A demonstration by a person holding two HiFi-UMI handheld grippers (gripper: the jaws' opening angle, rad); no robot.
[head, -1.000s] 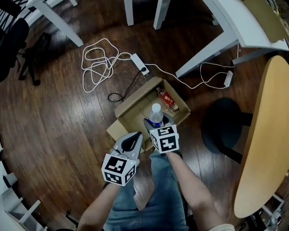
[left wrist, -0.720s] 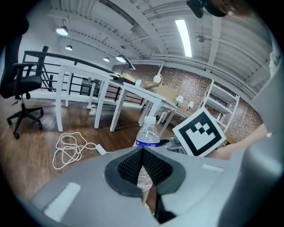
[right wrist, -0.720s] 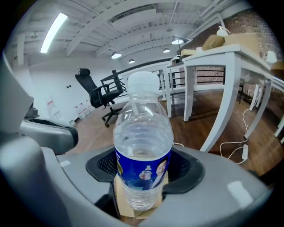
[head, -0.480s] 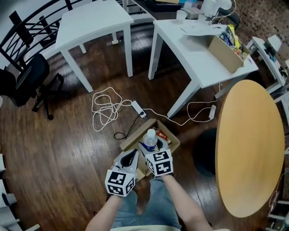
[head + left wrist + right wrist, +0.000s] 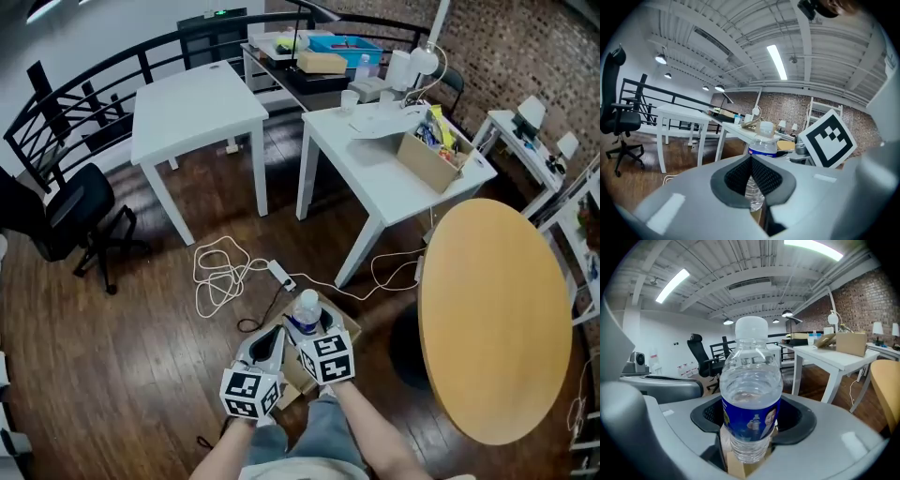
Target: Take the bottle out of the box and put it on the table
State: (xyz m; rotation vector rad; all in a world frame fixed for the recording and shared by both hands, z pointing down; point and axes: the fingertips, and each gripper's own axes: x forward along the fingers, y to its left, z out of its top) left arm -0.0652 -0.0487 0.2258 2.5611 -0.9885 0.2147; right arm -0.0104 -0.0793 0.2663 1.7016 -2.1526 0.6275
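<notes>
A clear water bottle (image 5: pixel 305 312) with a white cap and a blue label stands upright between the jaws of my right gripper (image 5: pixel 307 330), which is shut on its lower body. The right gripper view shows the bottle (image 5: pixel 751 399) filling the middle, with the pads pressed on both sides. The bottle hangs above the open cardboard box (image 5: pixel 351 328) on the floor. Just to the left, my left gripper (image 5: pixel 269 339) has its jaws together and holds nothing. In the left gripper view (image 5: pixel 751 161) the bottle (image 5: pixel 762 140) shows beyond the tips.
A round wooden table (image 5: pixel 492 319) stands to the right. Two white tables (image 5: pixel 380 173) (image 5: pixel 197 108) stand farther off, one bearing a carton of snacks (image 5: pixel 427 155). A power strip with a white cable (image 5: pixel 230 277) lies on the floor beyond the box. A black chair (image 5: pixel 61 216) is at the left.
Both grippers have risen, the right one lifting the bottle up out of the box. The head view has tilted up and shows more of the room.
</notes>
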